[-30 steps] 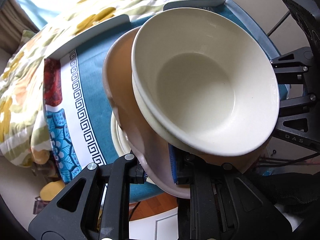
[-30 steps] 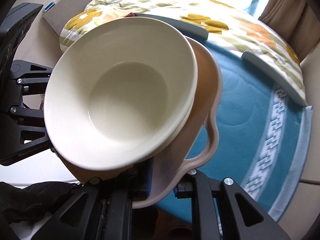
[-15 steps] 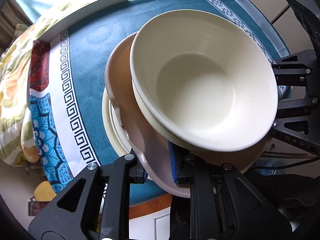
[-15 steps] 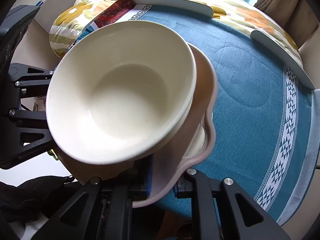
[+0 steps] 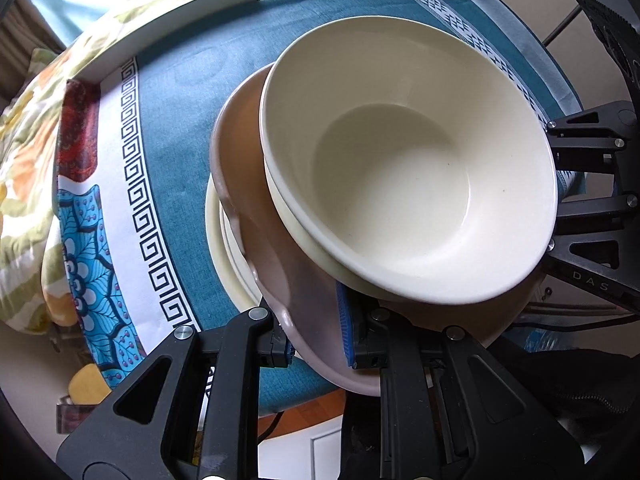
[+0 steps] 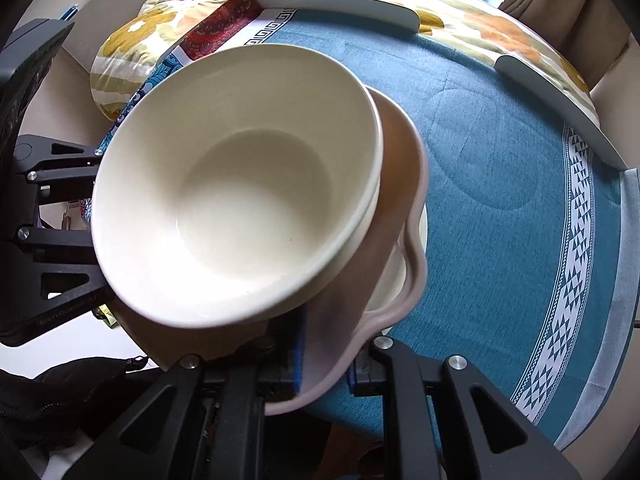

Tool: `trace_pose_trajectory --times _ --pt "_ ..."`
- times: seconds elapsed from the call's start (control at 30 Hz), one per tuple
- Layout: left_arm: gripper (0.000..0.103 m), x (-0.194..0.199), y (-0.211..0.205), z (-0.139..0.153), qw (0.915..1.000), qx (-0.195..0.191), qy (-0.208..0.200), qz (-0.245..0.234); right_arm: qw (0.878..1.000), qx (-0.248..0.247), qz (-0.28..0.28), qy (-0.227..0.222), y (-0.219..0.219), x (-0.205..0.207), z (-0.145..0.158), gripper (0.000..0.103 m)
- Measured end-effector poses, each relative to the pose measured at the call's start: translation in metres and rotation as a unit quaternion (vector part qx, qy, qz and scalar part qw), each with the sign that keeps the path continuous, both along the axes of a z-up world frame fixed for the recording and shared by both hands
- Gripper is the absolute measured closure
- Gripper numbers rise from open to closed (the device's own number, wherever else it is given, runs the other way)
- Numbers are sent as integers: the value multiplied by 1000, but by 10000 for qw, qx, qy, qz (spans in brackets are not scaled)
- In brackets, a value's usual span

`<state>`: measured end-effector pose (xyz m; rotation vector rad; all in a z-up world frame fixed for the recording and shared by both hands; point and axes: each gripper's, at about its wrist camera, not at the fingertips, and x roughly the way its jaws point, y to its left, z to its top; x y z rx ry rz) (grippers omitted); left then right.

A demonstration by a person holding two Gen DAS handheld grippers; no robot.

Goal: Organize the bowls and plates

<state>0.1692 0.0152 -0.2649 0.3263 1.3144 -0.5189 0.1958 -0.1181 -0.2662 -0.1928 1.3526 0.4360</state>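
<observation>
A pink wavy-rimmed plate [image 5: 240, 152] [image 6: 404, 168] carries a cream bowl [image 5: 400, 168] [image 6: 248, 200] nested in a second cream bowl [image 5: 304, 236]. My left gripper [image 5: 316, 340] is shut on the plate's near rim. My right gripper [image 6: 326, 364] is shut on the opposite rim and shows at the right edge of the left wrist view [image 5: 592, 200]. Directly under the pink plate lie cream plates [image 5: 218, 240] [image 6: 394, 276] on the teal tablecloth [image 5: 180, 100] [image 6: 500, 160]. I cannot tell whether the pink plate touches them.
Grey raised rails [image 5: 192, 12] [image 6: 340, 2] border the table's far side. A flowered quilt [image 5: 24, 128] [image 6: 460, 8] lies beyond them. A patterned cloth band [image 5: 136, 184] runs down the table's left side. Bare teal cloth spreads to the right in the right wrist view.
The held stack came down toward the table over the first half second, and the cream plates underneath came into view. Since then nothing has moved. Both grips are unchanged.
</observation>
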Motion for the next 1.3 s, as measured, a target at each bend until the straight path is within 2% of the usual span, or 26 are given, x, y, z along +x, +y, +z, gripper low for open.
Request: trace_pose_trajectory --times 0.2,0.53,0.6,0.67,0.7,1.03,1.1,1.17,1.3 --pt "88 4 -6 -2 9997 186 128 -86 9998 -110 -84 118 3 3 -3 88" --pt "82 9 -5 -3 9982 133 573 -94 9987 -269 -5 441 8 10 -2 82" --pt "76 10 -5 -3 9975 37 707 -74 9984 -263 -43 496 8 10 -2 81" --pt "61 7 -9 -1 9970 -27 749 -186 9983 -247 -86 525 7 11 -1 80" --pt "58 6 -11 0 9972 -13 724 -207 9981 -238 -91 555 7 11 -1 80" --pt "48 6 -9 2 9964 -133 820 -156 9970 -183 -154 742 10 12 0 78" --pt "38 6 -9 5 9960 -247 844 -163 9968 -167 -142 764 10 12 1 77" --pt "15 3 -8 13 9969 -230 717 -242 9967 -123 -55 802 11 12 2 71" --pt "13 1 -6 21 9974 -200 615 -303 9969 -204 156 743 14 11 8 61"
